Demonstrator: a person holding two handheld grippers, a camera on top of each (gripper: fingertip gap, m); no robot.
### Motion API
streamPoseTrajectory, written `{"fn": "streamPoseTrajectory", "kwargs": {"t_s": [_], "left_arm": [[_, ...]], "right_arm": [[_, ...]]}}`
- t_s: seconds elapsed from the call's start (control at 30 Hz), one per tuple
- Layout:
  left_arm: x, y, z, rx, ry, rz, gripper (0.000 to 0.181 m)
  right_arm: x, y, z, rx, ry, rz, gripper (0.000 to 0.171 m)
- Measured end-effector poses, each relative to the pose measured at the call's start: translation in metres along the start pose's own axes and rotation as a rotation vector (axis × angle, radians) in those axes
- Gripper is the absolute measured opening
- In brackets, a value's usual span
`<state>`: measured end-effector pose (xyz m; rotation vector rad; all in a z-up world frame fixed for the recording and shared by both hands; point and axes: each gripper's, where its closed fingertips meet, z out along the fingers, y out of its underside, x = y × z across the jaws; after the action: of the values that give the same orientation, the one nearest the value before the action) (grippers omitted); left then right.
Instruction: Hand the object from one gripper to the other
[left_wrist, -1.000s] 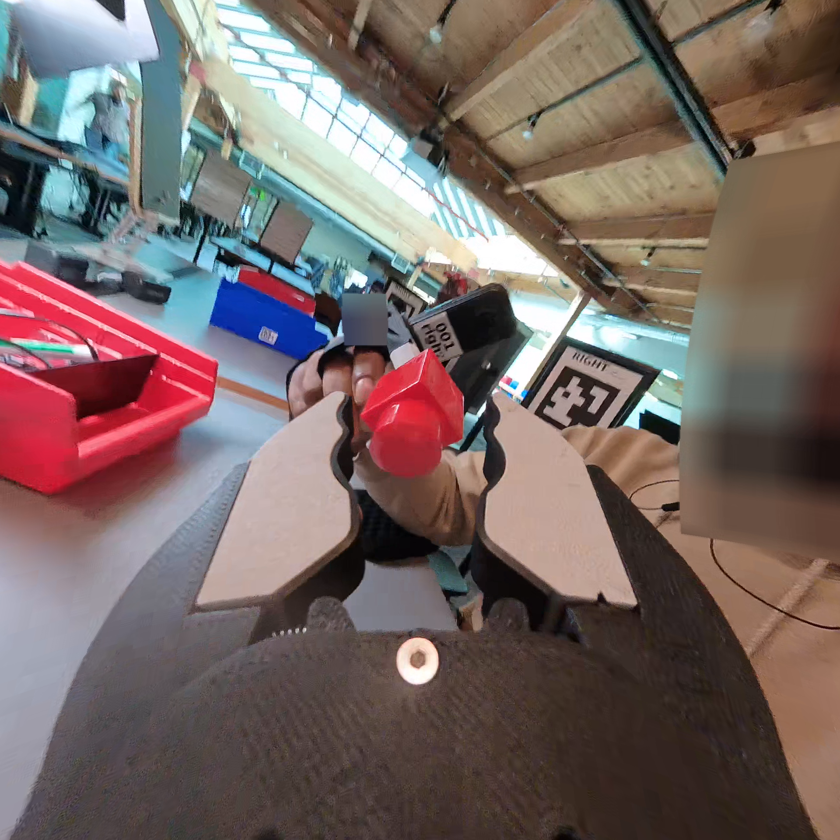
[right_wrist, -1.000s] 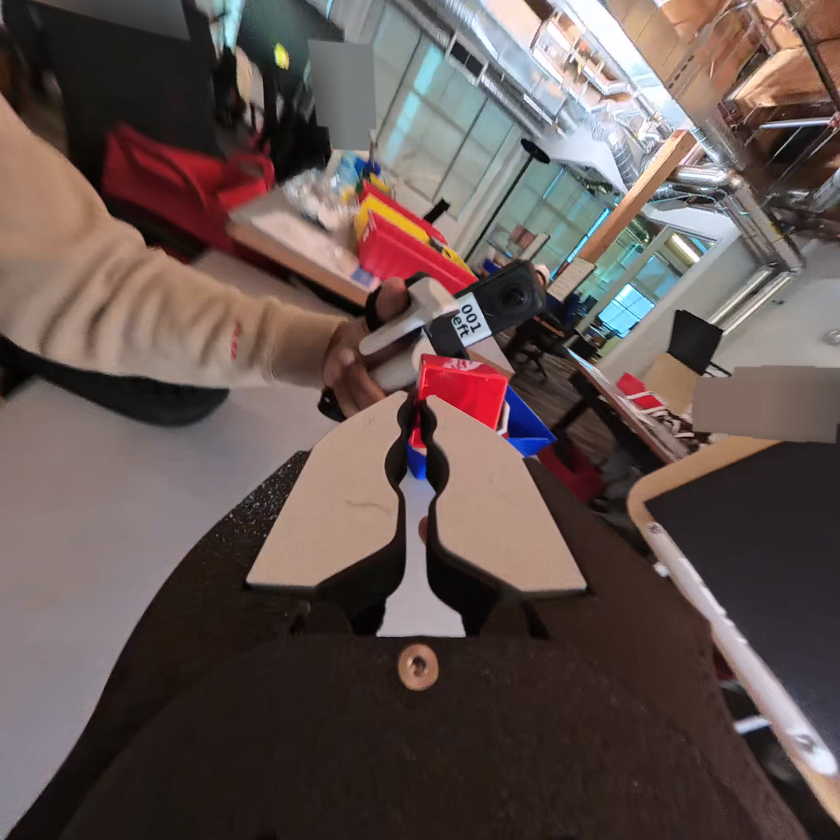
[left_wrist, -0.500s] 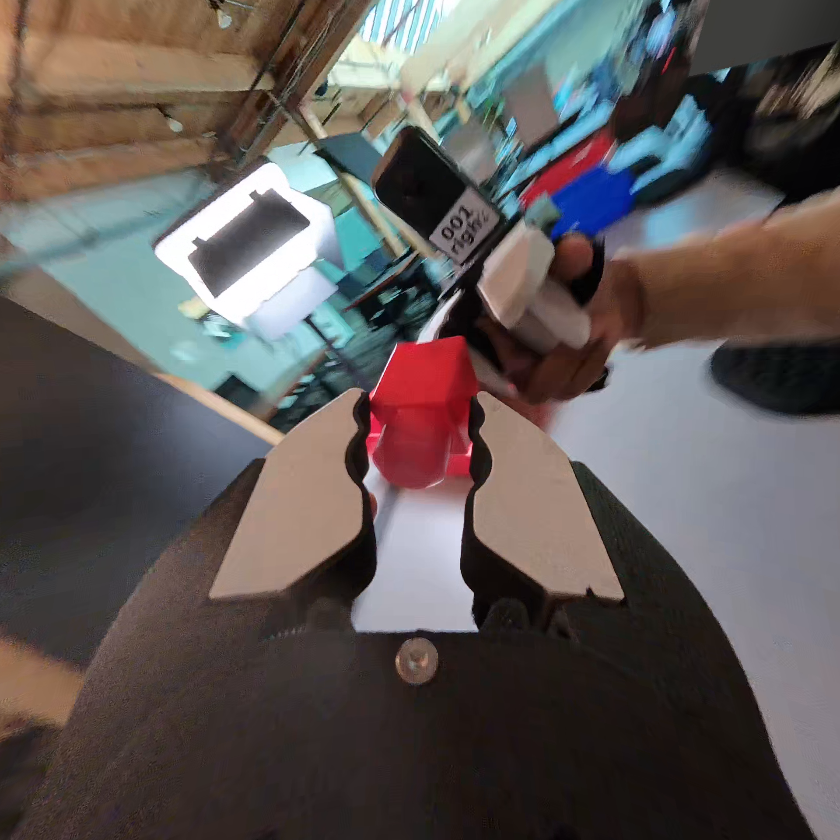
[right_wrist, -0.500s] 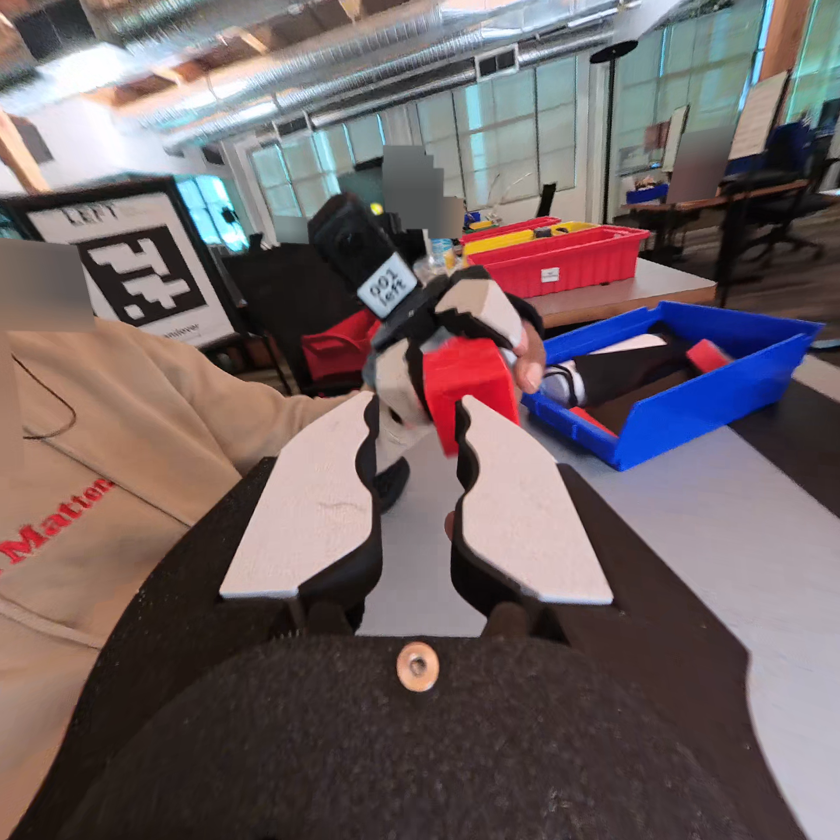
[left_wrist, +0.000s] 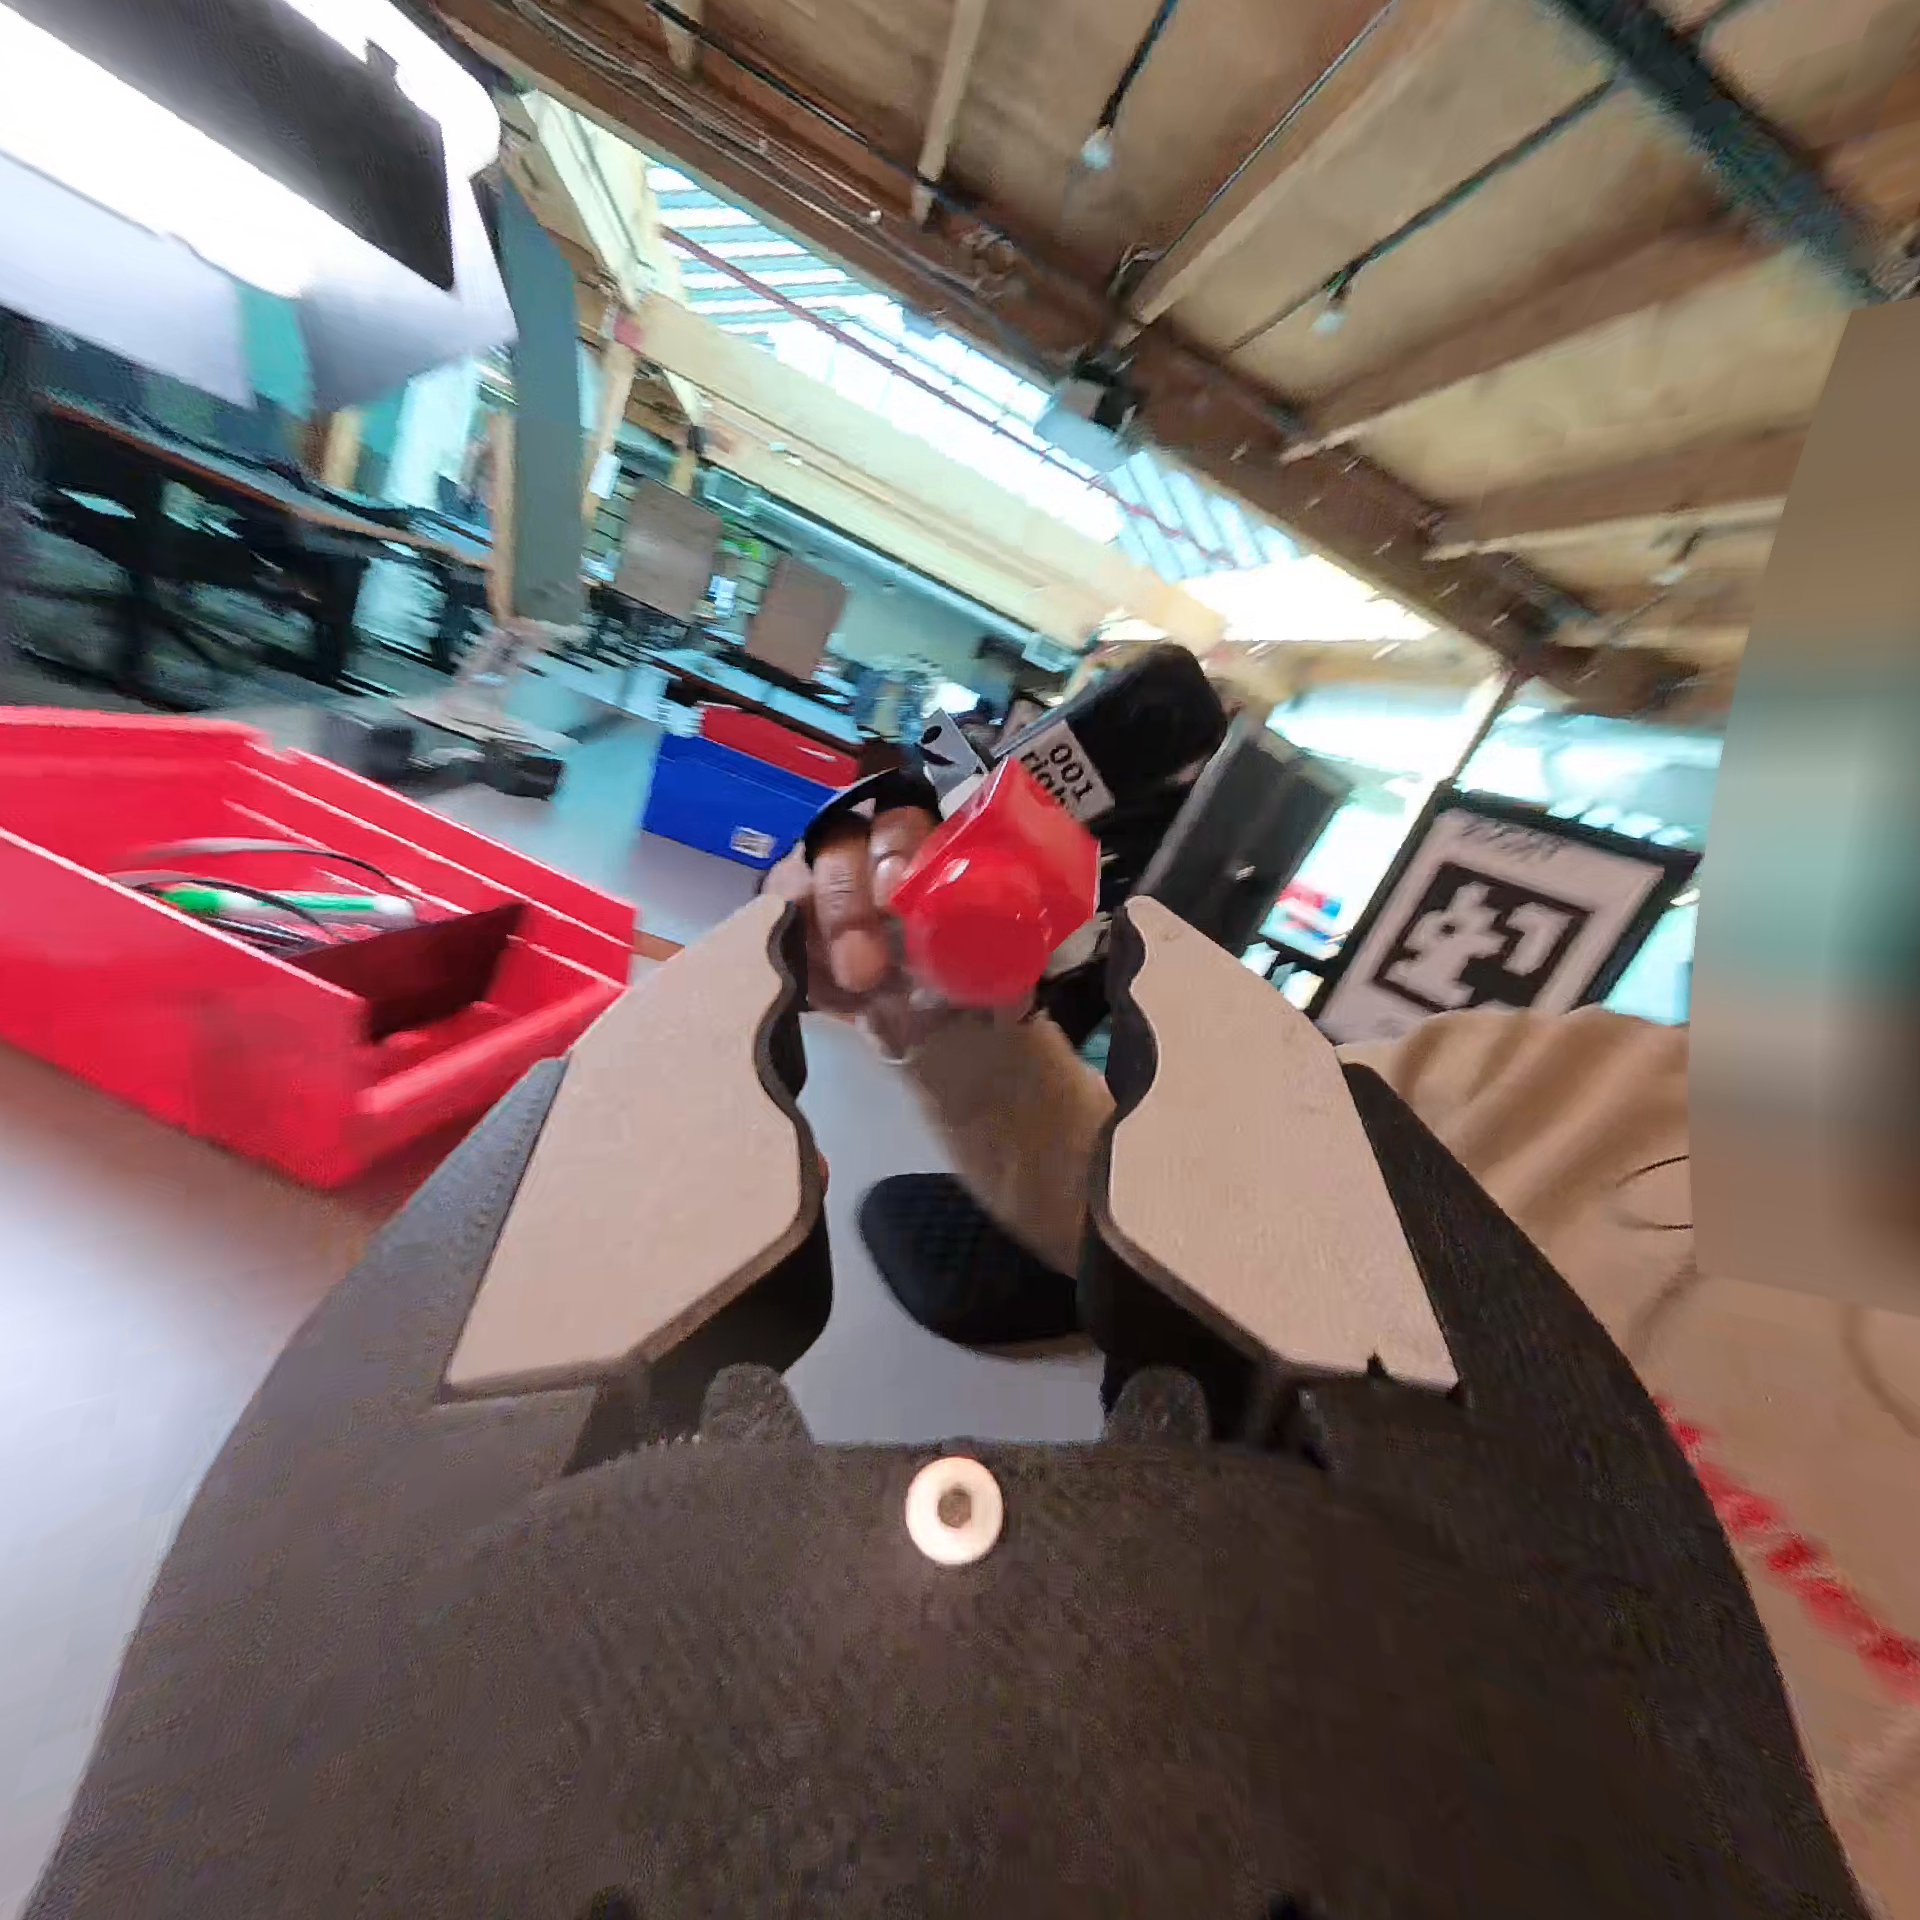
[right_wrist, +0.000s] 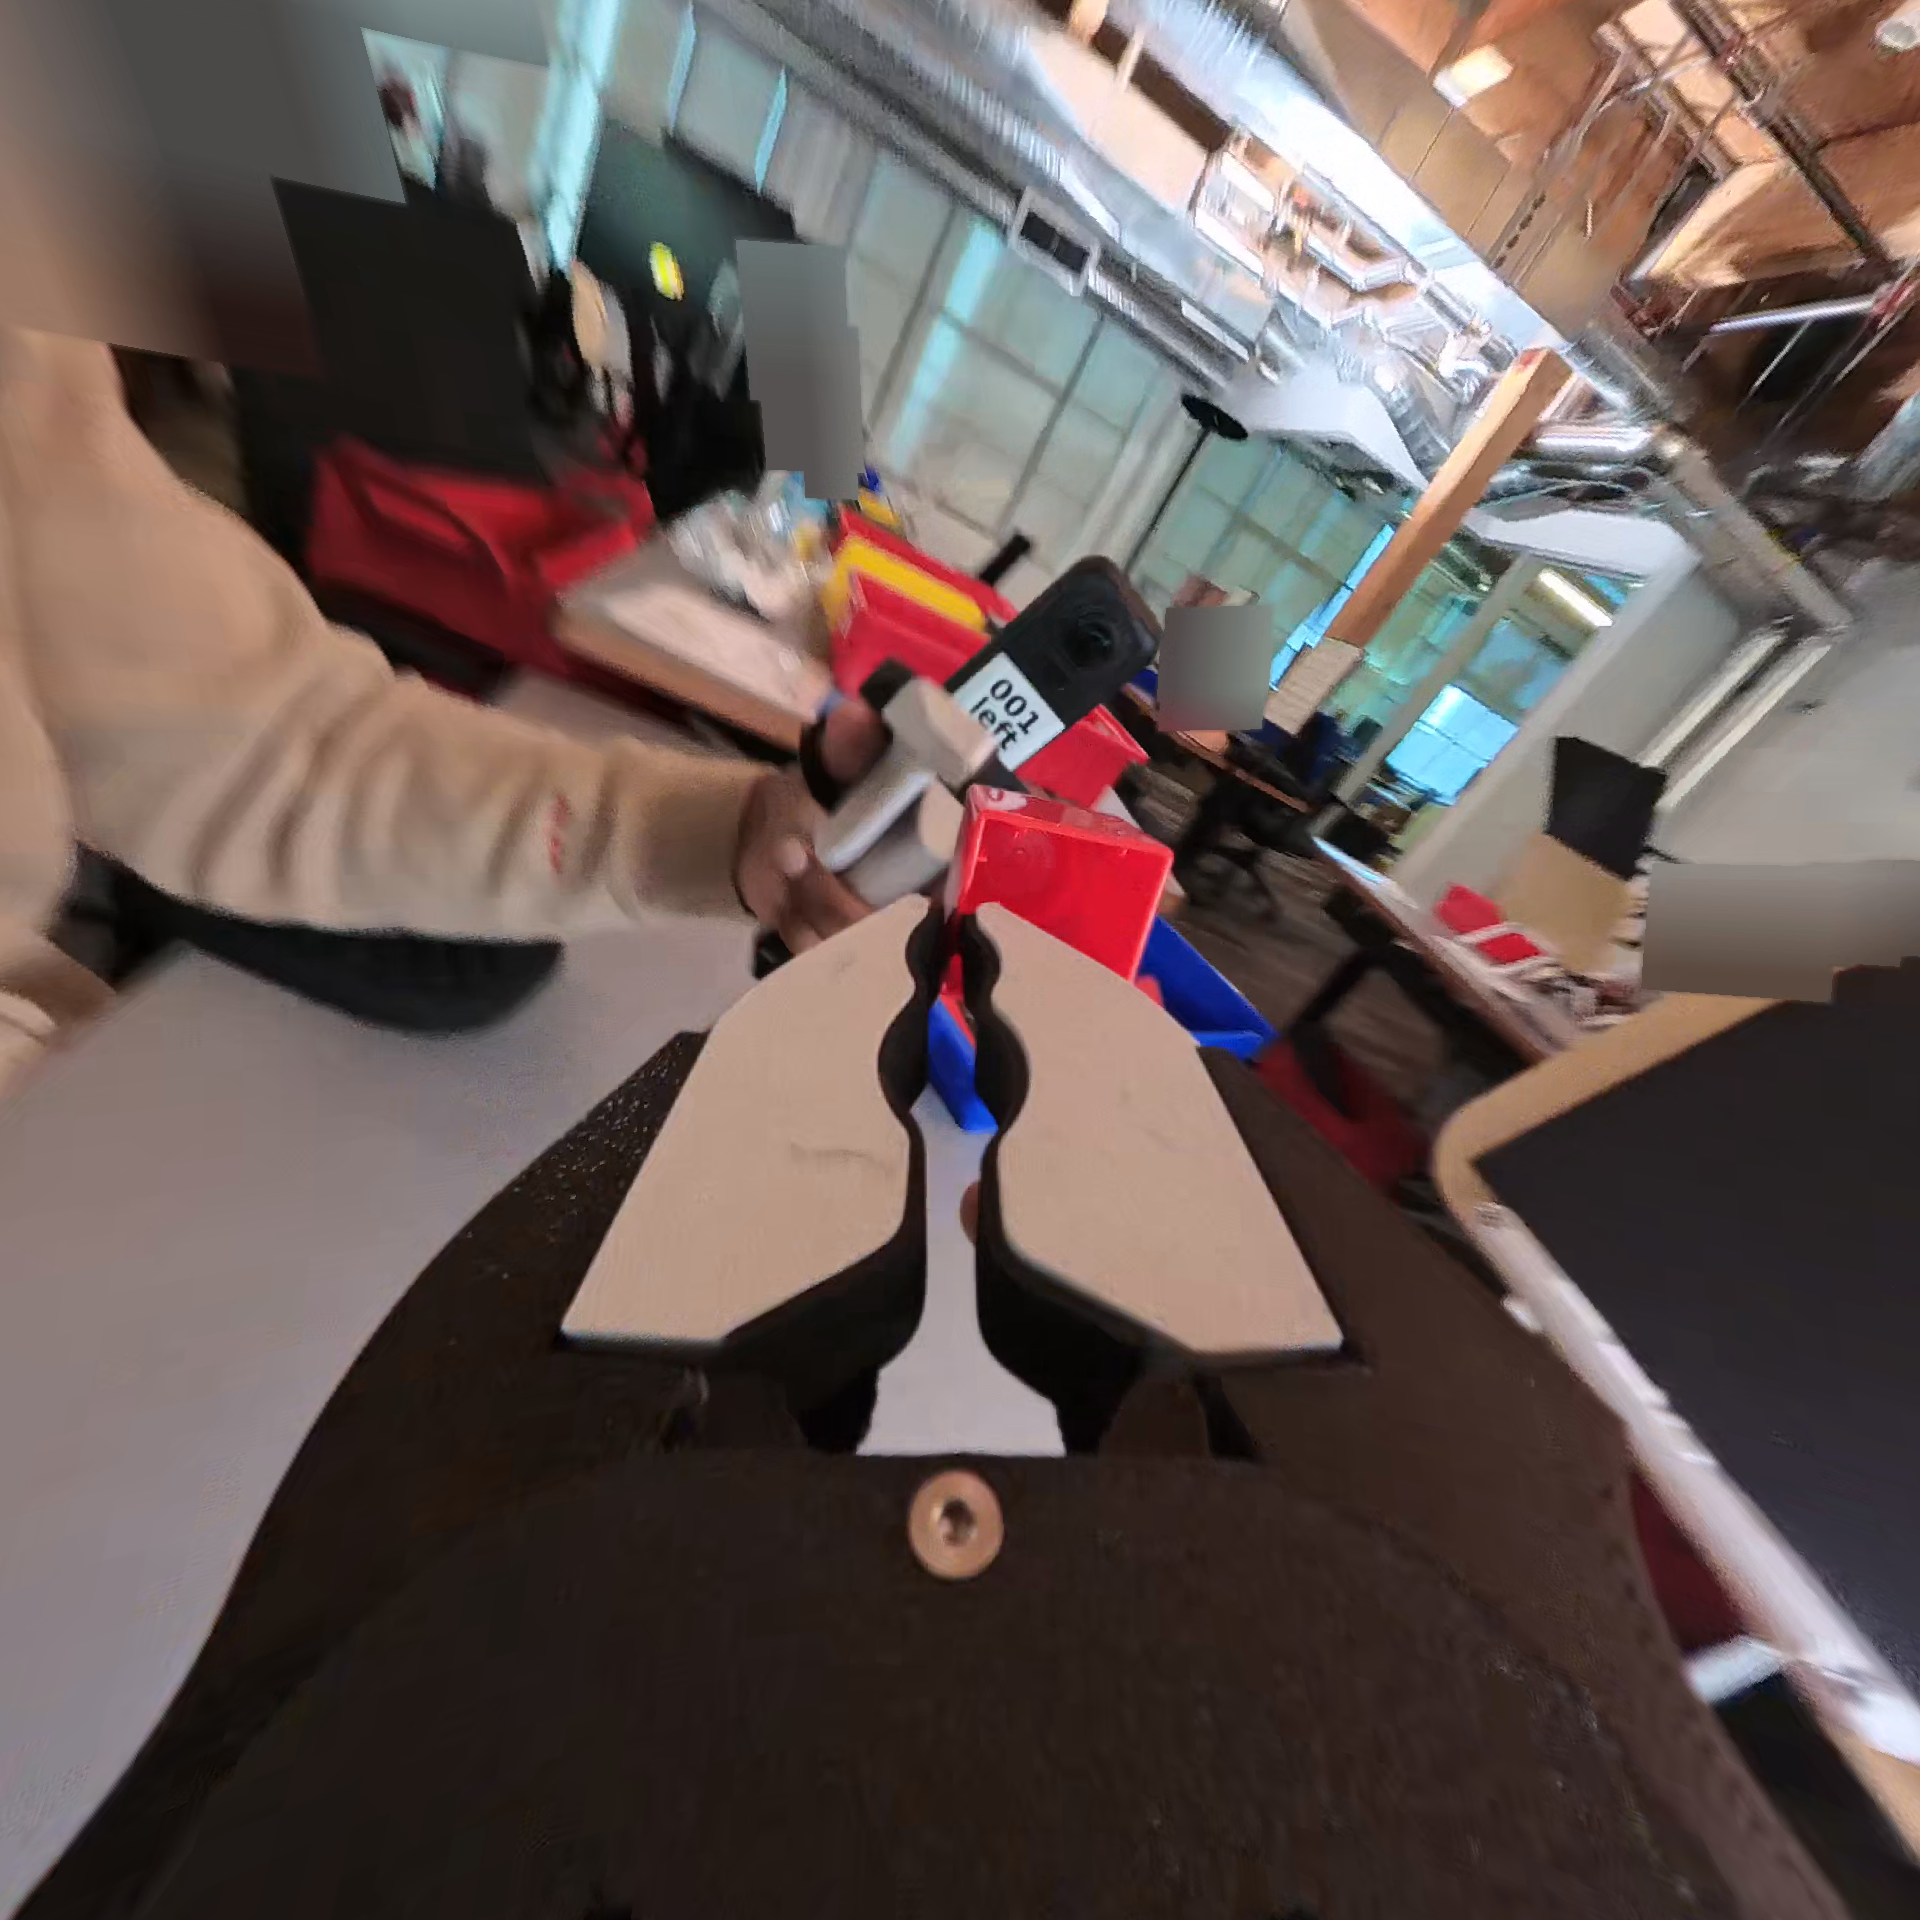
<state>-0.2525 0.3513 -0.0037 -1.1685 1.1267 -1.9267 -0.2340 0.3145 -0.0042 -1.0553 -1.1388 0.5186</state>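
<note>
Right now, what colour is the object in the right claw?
Red: the right claw is shut on the red object. Clearest in the right wrist view.

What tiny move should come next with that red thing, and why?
Probably ease the left tool forward until the red plastic block with a rounded knob sits between its fingers. That tool is open and empty, with the block just beyond its tips, while the right tool is shut on the block's thin edge, so nothing can be passed yet.
</note>
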Motion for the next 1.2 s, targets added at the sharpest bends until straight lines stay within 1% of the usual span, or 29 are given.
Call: {"fn": "streamPoseTrajectory", "kwargs": {"t_s": [0.03, 0.1, 0.13, 0.17, 0.23, 0.3, 0.33, 0.4, 0.47, 0.53, 0.57, 0.63, 0.7, 0.77, 0.87, 0.9, 0.93, 0.97, 1.03, 1.07, 1.13, 1.2], "left_arm": [[0.001, 0.002, 0.003, 0.002, 0.035, -0.063, 0.055], [0.004, 0.014, 0.009, -0.049, 0.074, -0.113, 0.052], [0.003, 0.021, 0.011, -0.088, 0.058, -0.1, 0.046], [0.0, 0.023, 0.012, -0.101, 0.033, -0.059, 0.046], [-0.003, 0.017, 0.009, -0.08, -0.026, 0.064, 0.044], [-0.01, 0.006, 0.004, -0.035, -0.127, 0.192, 0.043], [-0.015, -0.002, 0.0, 0.007, -0.18, 0.22, 0.042], [-0.024, -0.018, -0.006, 0.114, -0.254, 0.158, 0.042], [-0.03, -0.032, -0.012, 0.263, -0.282, 0.027, 0.042], [-0.033, -0.035, -0.012, 0.368, -0.272, -0.091, 0.042], [-0.035, -0.032, -0.009, 0.389, -0.276, -0.128, 0.042], [-0.033, -0.023, 0.001, 0.398, -0.273, -0.164, 0.042], [-0.028, -0.015, 0.014, 0.387, -0.261, -0.164, 0.042], [-0.023, -0.008, 0.023, 0.383, -0.262, -0.146, 0.041], [-0.022, -0.006, 0.025, 0.344, -0.246, -0.146, 0.041], [-0.023, -0.006, 0.023, 0.309, -0.24, -0.132, 0.041], [-0.023, -0.008, 0.02, 0.278, -0.237, -0.105, 0.045], [-0.02, -0.011, 0.017, 0.244, -0.22, -0.072, 0.045], [-0.012, -0.01, 0.013, 0.126, -0.167, -0.021, 0.054], [-0.007, -0.007, 0.011, 0.064, -0.151, 0.019, 0.055], [0.003, -0.002, 0.009, -0.032, -0.14, 0.184, 0.057], [0.014, 0.012, 0.01, -0.153, -0.144, 0.393, 0.06]], "right_arm": [[-0.003, 0.006, 0.003, -0.06, 0.011, -0.077, 0.003], [-0.009, 0.021, 0.012, -0.177, 0.013, -0.197, 0.003], [-0.012, 0.026, 0.016, -0.214, 0.014, -0.235, 0.003], [-0.014, 0.028, 0.02, -0.233, 0.018, -0.256, 0.003], [-0.007, 0.03, 0.023, -0.258, 0.074, -0.251, 0.004], [0.007, 0.027, 0.02, -0.237, 0.142, -0.125, 0.008], [0.017, 0.022, 0.017, -0.189, 0.188, -0.052, 0.011], [0.036, 0.006, 0.01, -0.046, 0.284, 0.068, 0.019], [0.05, 0.003, 0.007, 0.012, 0.4, 0.086, 0.032], [0.051, 0.012, 0.015, -0.045, 0.5, -0.037, 0.047], [0.05, 0.017, 0.021, -0.097, 0.549, -0.121, 0.055], [0.049, 0.024, 0.03, -0.19, 0.648, -0.275, 0.065], [0.049, 0.026, 0.032, -0.24, 0.709, -0.367, 0.069], [0.052, 0.03, 0.03, -0.281, 0.733, -0.424, 0.066], [0.051, 0.032, 0.027, -0.305, 0.678, -0.416, 0.066], [0.049, 0.033, 0.028, -0.31, 0.621, -0.395, 0.066], [0.045, 0.034, 0.029, -0.308, 0.544, -0.336, 0.066], [0.046, 0.036, 0.025, -0.312, 0.491, -0.245, 0.067], [0.034, 0.036, 0.02, -0.278, 0.293, -0.061, 0.066], [0.029, 0.037, 0.015, -0.284, 0.215, 0.041, 0.067], [0.004, 0.038, 0.007, -0.275, -0.022, 0.225, 0.066], [-0.017, 0.029, 0.001, -0.193, -0.223, 0.418, 0.066]]}}
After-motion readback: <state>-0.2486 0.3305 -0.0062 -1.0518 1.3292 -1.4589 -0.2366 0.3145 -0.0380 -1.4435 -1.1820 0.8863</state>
